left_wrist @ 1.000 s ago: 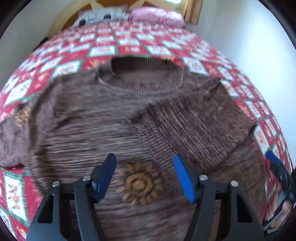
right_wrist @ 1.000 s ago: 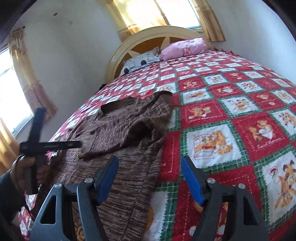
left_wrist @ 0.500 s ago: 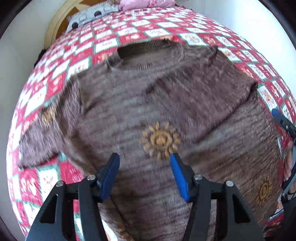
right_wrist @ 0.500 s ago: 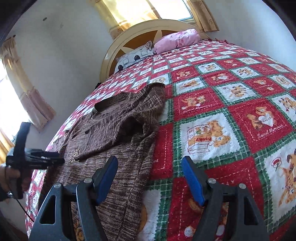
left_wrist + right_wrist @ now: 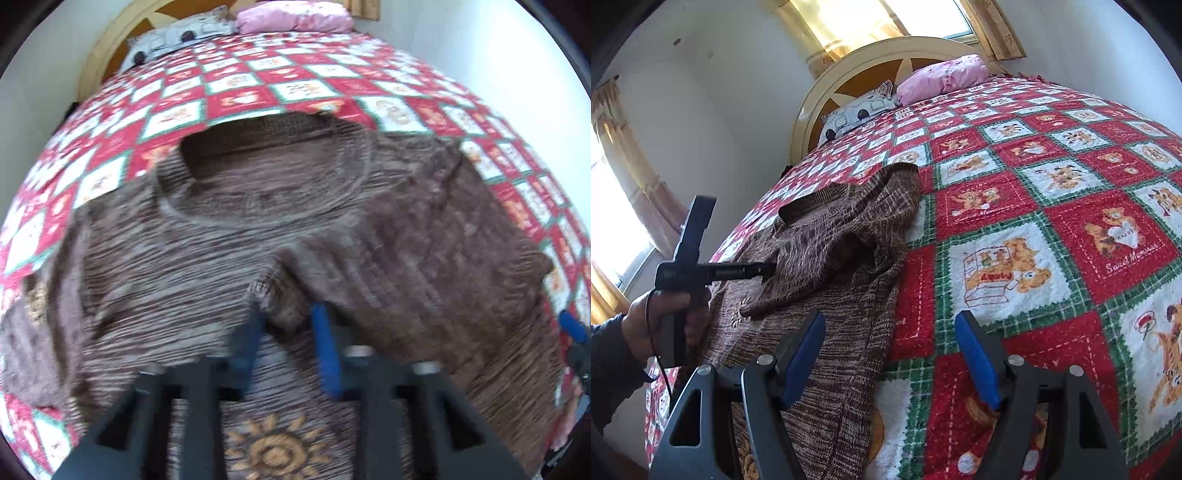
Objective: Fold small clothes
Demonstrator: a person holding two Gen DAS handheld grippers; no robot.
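Since the earlier frame the left gripper (image 5: 286, 325) has slid from over the sun motif (image 5: 273, 448) up to the cuff of the folded-in sleeve (image 5: 424, 258), and its jaws have just been closing; they now pinch that cuff between the blue pads. The brown knit sweater (image 5: 184, 258) lies flat on the red teddy-bear quilt (image 5: 1052, 229), neckline (image 5: 258, 155) toward the headboard, with the sleeve crossing the chest below the neckline. The right gripper (image 5: 890, 354) hovers with its jaws apart and nothing between them, just off the sweater's edge on the side away from the wall.

For this step I'd say keep the pinch on only the sleeve layer, not the chest knit underneath, then lay the cuff straight below the neckline. Chunky knit stretches, so lift it rather than dragging.
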